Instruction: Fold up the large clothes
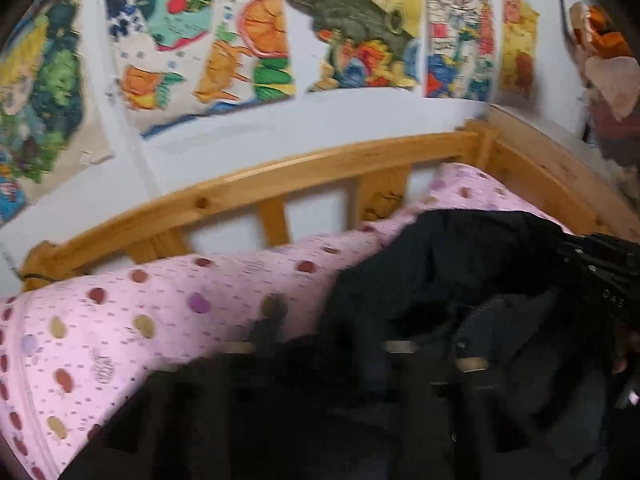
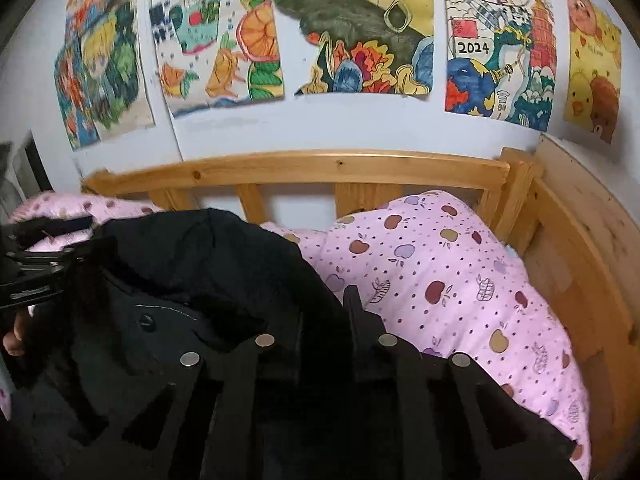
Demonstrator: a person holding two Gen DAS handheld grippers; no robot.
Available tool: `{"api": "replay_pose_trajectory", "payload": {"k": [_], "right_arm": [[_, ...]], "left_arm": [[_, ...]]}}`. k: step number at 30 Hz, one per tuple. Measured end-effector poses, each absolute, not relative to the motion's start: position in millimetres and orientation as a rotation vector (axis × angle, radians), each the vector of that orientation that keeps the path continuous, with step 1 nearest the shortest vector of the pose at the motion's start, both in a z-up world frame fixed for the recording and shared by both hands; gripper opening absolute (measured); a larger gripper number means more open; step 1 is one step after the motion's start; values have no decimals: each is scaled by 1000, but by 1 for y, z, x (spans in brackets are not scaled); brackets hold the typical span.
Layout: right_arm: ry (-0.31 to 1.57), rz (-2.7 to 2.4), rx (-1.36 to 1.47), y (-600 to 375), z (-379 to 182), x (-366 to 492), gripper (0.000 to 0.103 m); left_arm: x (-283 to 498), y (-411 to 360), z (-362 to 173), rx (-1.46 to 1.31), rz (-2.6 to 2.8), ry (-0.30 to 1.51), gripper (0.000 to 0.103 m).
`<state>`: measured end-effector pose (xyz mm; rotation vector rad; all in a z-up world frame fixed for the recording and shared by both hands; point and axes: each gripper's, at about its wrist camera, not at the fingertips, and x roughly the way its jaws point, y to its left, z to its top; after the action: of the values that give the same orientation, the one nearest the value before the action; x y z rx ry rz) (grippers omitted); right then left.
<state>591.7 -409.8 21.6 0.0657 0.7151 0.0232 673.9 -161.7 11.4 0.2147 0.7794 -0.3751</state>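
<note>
Dim, motion-blurred left view, fisheye-warped.

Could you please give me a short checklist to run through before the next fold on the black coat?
1. The thick black wool coat is in front of both grippers: ok.
2. The right gripper grips coat fabric: cannot tell, its black fingers merge with the dark cloth.
3. The left gripper grips coat fabric: cannot tell, that view is blurred.
4. The coat is spread flat for folding: not ok, it lies bunched in a heap.
5. The pink apple-print quilt gives a flat surface: not ok, it is humped beside the coat.
6. The pine bed rail stands apart from the coat: ok.
</note>
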Motion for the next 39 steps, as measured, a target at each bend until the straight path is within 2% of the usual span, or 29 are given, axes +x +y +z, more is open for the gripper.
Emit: {"api": "replay_pose_trajectory", "payload": {"k": [6,11,15,18,23,26,28,29,30,31,32,33,39], "right_arm": [[667,55,21,-415,23,541,9],[682,97,-91,-400,26,482,8],[706,85,-142,-381,19,441,7],[753,72,-88,-380,10,435,6],[792,-11,-149,-378,-27,450,6],[755,-20,-162,-376,-20,448,6],[716,2,-133,-380,-6,439,12],[706,21,-104,-384,1,434,14],[684,53,-67,-392,10,428,18],[662,73,-47,-397,13,423,29],[627,84,-23,-405,19,417,38],[597,81,9,-414,24,412,53],[510,50,233,-455,52,425,55]], "left_arm": [[634,-141,19,199,-388,697,6],[585,-117,7,207,-412,741,6],[560,-109,-28,267,-407,837,6],[556,-111,-54,258,-380,899,6],[560,-115,-70,227,-335,892,6],[553,-111,-58,222,-331,854,12],[546,-102,-44,172,-354,835,22],[544,-97,-39,148,-363,825,29],[542,-88,-32,111,-368,811,42],[540,-83,-27,86,-365,799,50],[538,-75,-20,57,-353,776,65],[536,-68,-12,30,-337,739,66],[560,-63,29,-99,-277,621,66]]}}
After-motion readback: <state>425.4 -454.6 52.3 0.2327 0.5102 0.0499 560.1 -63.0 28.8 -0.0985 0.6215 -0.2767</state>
